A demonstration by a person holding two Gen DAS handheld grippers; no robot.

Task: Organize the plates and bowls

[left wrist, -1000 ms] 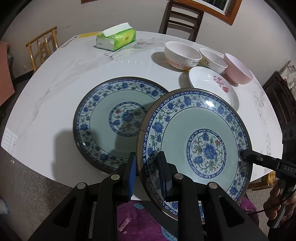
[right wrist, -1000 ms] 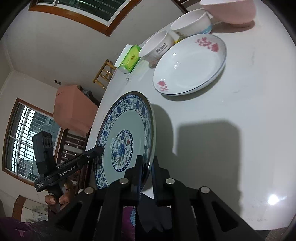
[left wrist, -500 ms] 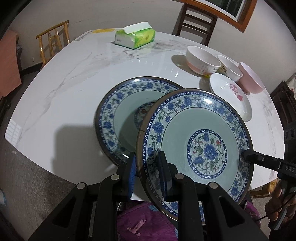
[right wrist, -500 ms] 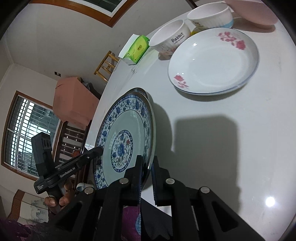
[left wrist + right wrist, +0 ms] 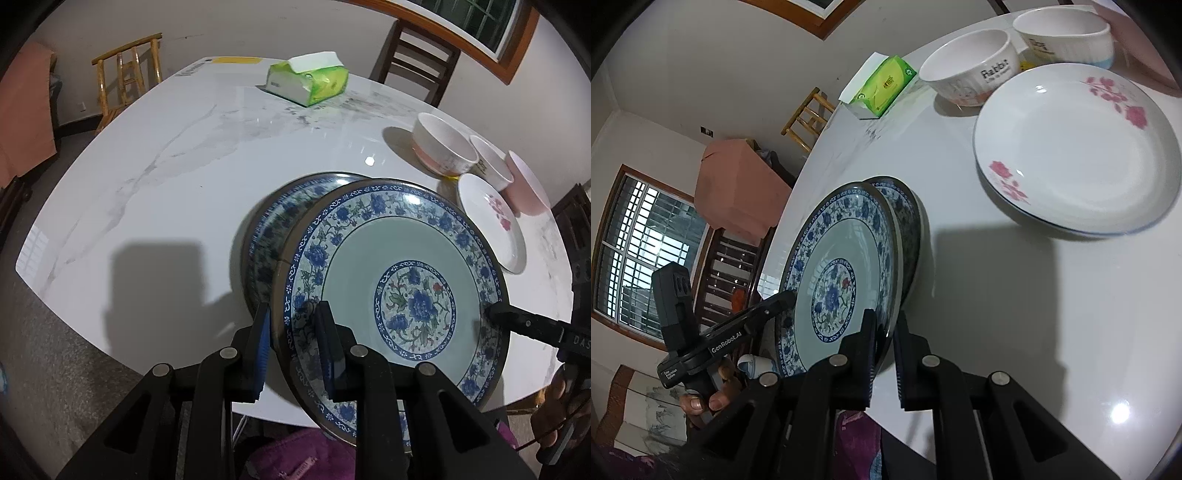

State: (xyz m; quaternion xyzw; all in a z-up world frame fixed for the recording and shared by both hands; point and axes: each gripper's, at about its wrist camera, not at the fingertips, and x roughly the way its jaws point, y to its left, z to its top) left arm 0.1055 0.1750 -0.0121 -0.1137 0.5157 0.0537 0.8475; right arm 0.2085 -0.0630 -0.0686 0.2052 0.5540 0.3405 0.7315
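Note:
Both grippers hold one large blue-and-white floral plate [image 5: 399,280] by opposite rims. My left gripper [image 5: 293,332] is shut on its near rim; my right gripper [image 5: 886,332] is shut on the other rim, and its finger shows in the left wrist view [image 5: 524,323]. The held plate [image 5: 834,273] hovers over a second matching plate [image 5: 280,218] lying on the table, mostly covering it; that plate's far edge shows in the right wrist view [image 5: 908,221].
A white marble table [image 5: 166,184] carries a white plate with pink flowers [image 5: 1078,144], two white bowls [image 5: 967,66] [image 5: 1067,33], a pink bowl [image 5: 528,188] and a green tissue pack [image 5: 310,79]. Wooden chairs [image 5: 125,81] stand around the table.
The held plate has travelled left over the table plate, which was mostly visible a second ago and is now largely covered. Both grippers stay shut on the held plate.

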